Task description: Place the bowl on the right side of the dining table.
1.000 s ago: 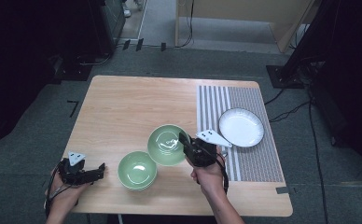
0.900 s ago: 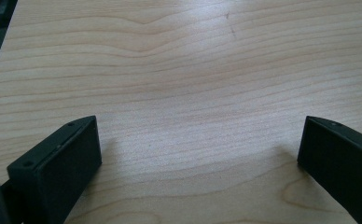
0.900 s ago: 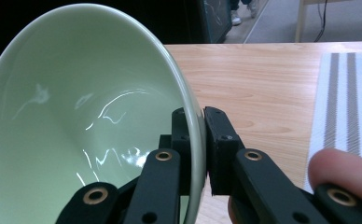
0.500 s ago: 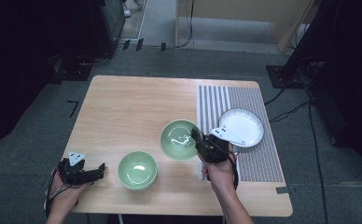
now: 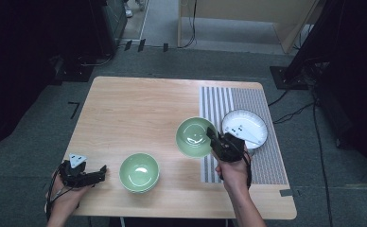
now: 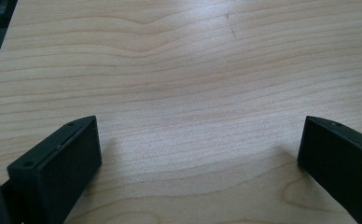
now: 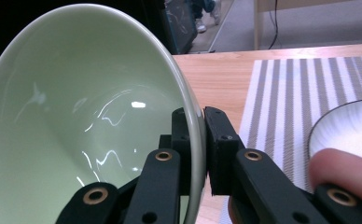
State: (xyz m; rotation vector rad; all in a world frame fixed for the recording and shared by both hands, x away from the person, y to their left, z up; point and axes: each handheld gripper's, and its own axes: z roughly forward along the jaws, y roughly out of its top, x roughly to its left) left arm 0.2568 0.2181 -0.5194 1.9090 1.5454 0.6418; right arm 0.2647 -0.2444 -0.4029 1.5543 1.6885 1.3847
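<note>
Pinching the rim of one green bowl (image 5: 195,136), the right gripper (image 5: 218,141) is clenched on it, one jaw inside the rim and one outside, holding it at the striped mat's (image 5: 248,104) edge, at nine o'clock from the white plate (image 5: 245,127). I judge the work about midway: this bowl is picked up but not set down, while the second green bowl (image 5: 139,172) waits at seven o'clock. Resting on the wooden table (image 5: 134,109), the left gripper (image 5: 96,173) is released, grasping nothing.

My right gripper (image 7: 198,149) pinched the rim of the green bowl (image 7: 76,121), one jaw inside, one outside. Beyond lay the striped mat (image 7: 286,93) and a white plate (image 7: 351,126).
</note>
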